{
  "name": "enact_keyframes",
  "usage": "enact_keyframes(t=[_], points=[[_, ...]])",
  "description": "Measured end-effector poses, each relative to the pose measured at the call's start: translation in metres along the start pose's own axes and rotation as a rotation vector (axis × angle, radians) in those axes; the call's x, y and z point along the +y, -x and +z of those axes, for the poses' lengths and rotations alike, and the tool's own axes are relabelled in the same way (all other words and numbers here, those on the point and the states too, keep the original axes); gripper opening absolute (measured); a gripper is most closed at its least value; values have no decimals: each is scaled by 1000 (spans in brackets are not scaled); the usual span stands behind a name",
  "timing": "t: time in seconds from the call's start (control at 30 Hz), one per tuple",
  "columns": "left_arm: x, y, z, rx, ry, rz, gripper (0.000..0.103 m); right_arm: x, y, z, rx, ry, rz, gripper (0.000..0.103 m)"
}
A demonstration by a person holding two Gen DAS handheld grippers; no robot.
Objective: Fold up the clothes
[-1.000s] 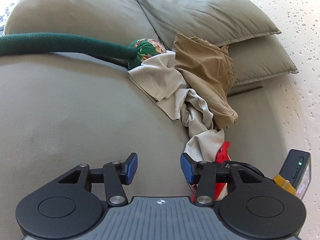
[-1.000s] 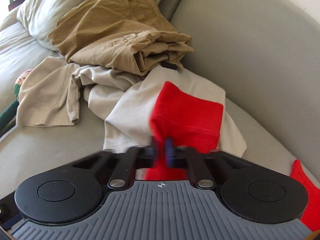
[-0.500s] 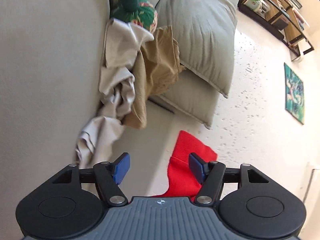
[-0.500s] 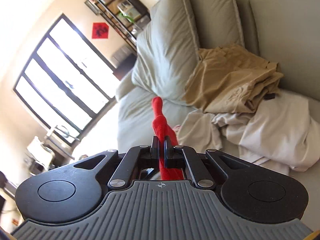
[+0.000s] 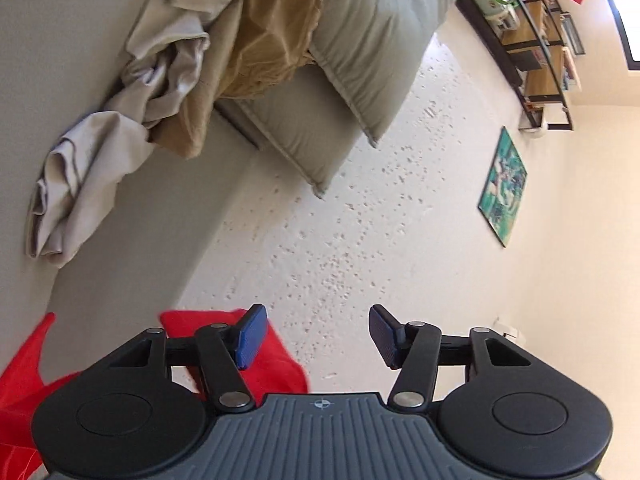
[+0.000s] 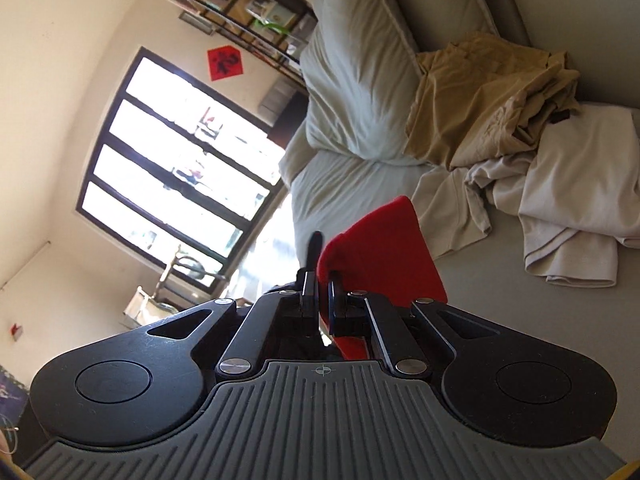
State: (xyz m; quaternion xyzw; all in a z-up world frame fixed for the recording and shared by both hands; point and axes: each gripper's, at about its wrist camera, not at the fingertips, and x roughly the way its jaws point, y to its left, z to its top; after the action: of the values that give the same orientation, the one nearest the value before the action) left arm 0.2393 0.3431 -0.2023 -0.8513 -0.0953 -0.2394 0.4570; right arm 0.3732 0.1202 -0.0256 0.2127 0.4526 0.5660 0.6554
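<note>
Hiding most of itself behind the gripper bodies, the red garment shows only in parts: its lower stretch is lost under the right gripper, whose jaws are clenched on a pinch of it, and in the left wrist view it runs off the bottom-left corner. What kind of garment it is I cannot tell. It is lifted above the grey sofa, its free edge reaching up and away from the fingers. The left gripper is released, jaws wide, with red cloth just behind its left finger. Further back, a beige garment and a tan garment lie crumpled against the cushions.
</note>
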Motion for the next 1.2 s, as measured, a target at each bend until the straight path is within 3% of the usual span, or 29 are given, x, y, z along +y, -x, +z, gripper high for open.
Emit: enact_keyframes(t=[0.13, 0.23, 0.3, 0.37, 0.5, 0.67, 0.83, 0.87, 0.93, 1.03, 1.1, 1.13, 1.2], points=[[-11, -1, -5, -2, -68, 7, 42, -7, 8, -3, 1, -8, -66, 4], [-3, 5, -3, -80, -45, 212, 52, -6, 13, -3, -16, -3, -73, 4], [16, 13, 1, -109, 68, 261, 54, 0, 17, 0, -39, 2, -40, 4], [28, 13, 2, -79, 151, 223, 56, 6, 19, 3, -59, 2, 3, 4], [30, 1, -3, 23, 175, 82, 61, 8, 10, 5, -46, -13, 54, 4], [17, 5, -1, 7, 93, 45, 58, -7, 4, -2, -12, -31, -33, 4], [12, -4, -6, 30, 38, 106, 42, -21, 15, -1, -29, -67, -93, 4], [12, -6, -7, 33, 32, 117, 33, -21, 16, -1, -29, -67, -101, 4], [10, -6, -9, 29, 8, 151, 5, -20, 16, -1, -31, -53, -124, 5], [1, -5, -13, -7, -81, 202, 3, -17, 20, -1, -54, -46, -175, 9], [-5, -3, -15, -31, -129, 210, 3, -8, 24, -3, -81, -10, -265, 17], [-9, -2, -16, -45, -157, 217, 3, -2, 28, -4, -97, 13, -318, 27], [-20, -1, -20, -60, -226, 239, 3, 21, 44, -10, -157, 88, -427, 32]])
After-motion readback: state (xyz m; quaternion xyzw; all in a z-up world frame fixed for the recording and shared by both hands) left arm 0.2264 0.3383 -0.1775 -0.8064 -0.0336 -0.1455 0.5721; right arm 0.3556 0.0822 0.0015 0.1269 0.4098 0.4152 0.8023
